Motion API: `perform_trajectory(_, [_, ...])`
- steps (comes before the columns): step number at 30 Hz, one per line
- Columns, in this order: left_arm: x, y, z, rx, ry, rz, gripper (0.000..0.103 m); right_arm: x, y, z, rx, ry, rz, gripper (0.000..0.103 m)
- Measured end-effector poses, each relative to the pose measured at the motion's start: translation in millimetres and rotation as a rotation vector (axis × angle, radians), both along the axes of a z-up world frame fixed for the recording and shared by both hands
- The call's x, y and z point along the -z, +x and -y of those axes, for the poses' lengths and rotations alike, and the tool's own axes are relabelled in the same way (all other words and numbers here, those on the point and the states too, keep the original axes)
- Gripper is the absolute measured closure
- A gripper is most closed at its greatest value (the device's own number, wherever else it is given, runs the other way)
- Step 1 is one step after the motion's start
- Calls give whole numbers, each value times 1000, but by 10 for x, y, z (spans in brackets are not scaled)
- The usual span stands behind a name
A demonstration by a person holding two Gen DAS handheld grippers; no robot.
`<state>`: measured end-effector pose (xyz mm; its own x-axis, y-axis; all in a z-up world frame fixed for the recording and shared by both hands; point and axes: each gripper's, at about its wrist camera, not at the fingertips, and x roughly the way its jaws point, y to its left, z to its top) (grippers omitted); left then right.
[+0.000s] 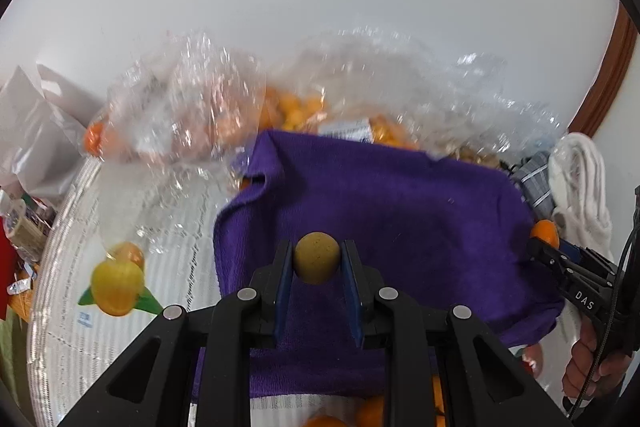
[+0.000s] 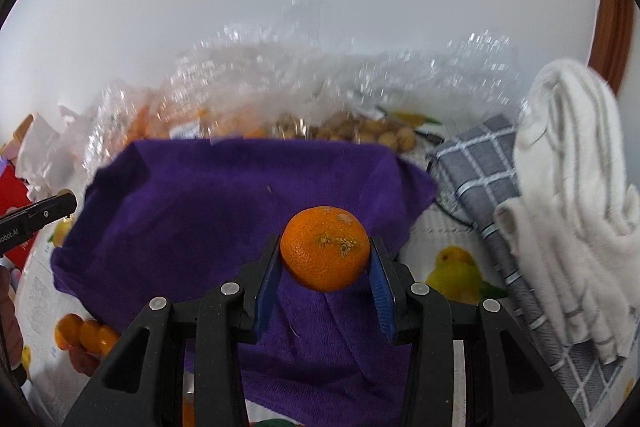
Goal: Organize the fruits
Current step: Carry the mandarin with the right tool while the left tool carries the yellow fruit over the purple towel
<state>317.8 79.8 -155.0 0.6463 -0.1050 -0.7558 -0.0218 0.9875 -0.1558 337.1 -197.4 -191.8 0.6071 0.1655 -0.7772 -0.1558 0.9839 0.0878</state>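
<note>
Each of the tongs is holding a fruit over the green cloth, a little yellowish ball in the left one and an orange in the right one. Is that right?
Almost. The cloth is purple, not green; both wrist views show it. The rest holds: the left tongs are shut on the little yellowish ball, and the right tongs are shut on the orange, both above that cloth.

Left claw (image 1: pixel 317 259): black frame, blue pads, on a dull yellow-brown round fruit (image 1: pixel 317 262) with fine speckles. Right claw (image 2: pixel 325 259): same black and blue, on a bright orange mandarin (image 2: pixel 325 247) with pale scuffs. Purple towel (image 2: pixel 224 203), plain. Grey cloth (image 2: pixel 480 163) with white grid check. White towel (image 2: pixel 572 163) with faint grey stripes. Bench cover (image 1: pixel 80 227) white, lace-like, printed with yellow-orange fruit and green leaves. Clear plastic bags (image 1: pixel 192 99) showing orange fruit inside; tan round fruits (image 2: pixel 384 135) in another.
</note>
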Motion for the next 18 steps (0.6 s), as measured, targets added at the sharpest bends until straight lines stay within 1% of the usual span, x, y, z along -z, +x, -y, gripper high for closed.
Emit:
perform_trajectory(7, [238,36,4,3,5,-51,80,177,33,-45,-22,-15,-34,61])
perform_trajectory(18, [374,56,39,18,11,-85,80,332,85,-118,-38,-44,-74,61])
